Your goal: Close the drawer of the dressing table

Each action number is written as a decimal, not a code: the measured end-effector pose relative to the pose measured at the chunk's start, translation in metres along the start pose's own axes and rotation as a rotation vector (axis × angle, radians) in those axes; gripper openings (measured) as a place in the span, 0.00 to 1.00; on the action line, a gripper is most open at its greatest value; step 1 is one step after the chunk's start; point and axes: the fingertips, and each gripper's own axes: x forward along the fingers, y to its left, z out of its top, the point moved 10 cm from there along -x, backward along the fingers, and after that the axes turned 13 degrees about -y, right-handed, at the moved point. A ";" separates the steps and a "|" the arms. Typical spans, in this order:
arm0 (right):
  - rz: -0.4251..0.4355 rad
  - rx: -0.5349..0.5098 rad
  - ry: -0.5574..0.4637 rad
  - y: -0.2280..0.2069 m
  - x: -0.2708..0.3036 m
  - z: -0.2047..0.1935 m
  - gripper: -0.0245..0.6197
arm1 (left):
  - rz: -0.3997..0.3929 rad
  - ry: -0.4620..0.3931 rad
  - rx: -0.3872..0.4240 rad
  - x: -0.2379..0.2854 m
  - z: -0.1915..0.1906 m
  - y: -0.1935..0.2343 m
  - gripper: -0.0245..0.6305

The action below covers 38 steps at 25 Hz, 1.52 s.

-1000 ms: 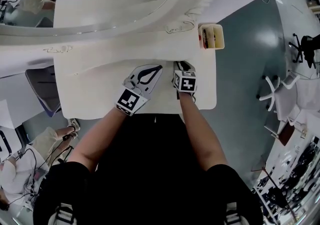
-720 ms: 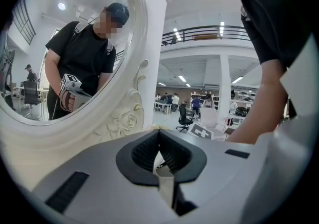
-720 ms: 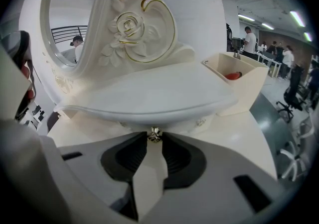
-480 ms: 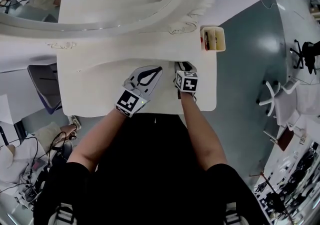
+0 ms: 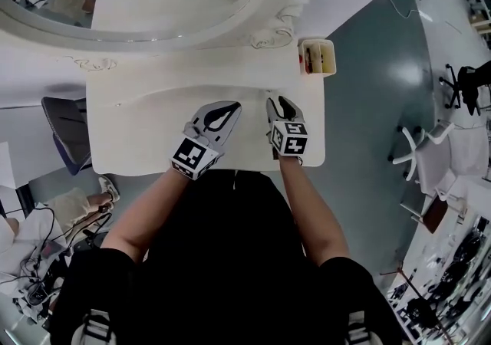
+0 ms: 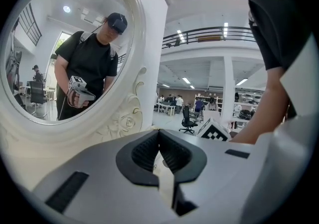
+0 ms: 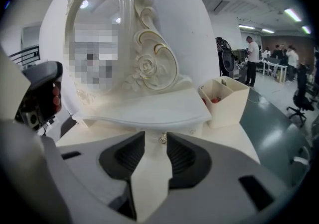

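Since the drawer (image 7: 153,129) looks light and stiff, I'd push flat beside its small knob (image 7: 162,139). Right tongs (image 7: 156,136) have just been opening, gripping nothing; left tongs (image 6: 158,132) sit pinched together, empty.

Item 1: cream, open-topped rectangular organiser box (image 5: 318,56), upright, with a divider inside and small red articles (image 7: 215,100) in it (kind not discernible).
Item 2: glossy grey-green floor (image 5: 368,98).
Item 3: black swivel office chair (image 5: 462,79), far right.
Item 4: white curved chair (image 5: 420,136), below it.
Item 5: grey padded chair (image 5: 65,125), far left.
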 end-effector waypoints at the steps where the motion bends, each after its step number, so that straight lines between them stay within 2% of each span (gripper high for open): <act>1: 0.028 0.001 -0.018 0.001 -0.006 0.006 0.23 | 0.002 -0.003 0.004 -0.002 0.002 -0.003 0.03; 12: 0.318 -0.086 -0.223 0.031 -0.087 0.089 0.22 | 0.036 -0.034 0.027 -0.022 0.036 -0.044 0.03; 15: 0.396 -0.099 -0.284 0.039 -0.112 0.110 0.19 | 0.047 -0.057 0.035 -0.026 0.053 -0.056 0.03; 21: 0.487 -0.178 -0.398 0.054 -0.159 0.145 0.09 | 0.048 -0.099 0.076 -0.027 0.084 -0.080 0.03; 25: 0.496 -0.241 -0.428 0.060 -0.180 0.162 0.04 | 0.033 -0.108 0.089 -0.024 0.098 -0.090 0.03; 38: 0.519 -0.234 -0.492 0.061 -0.198 0.192 0.04 | 0.012 -0.155 0.105 -0.010 0.125 -0.090 0.03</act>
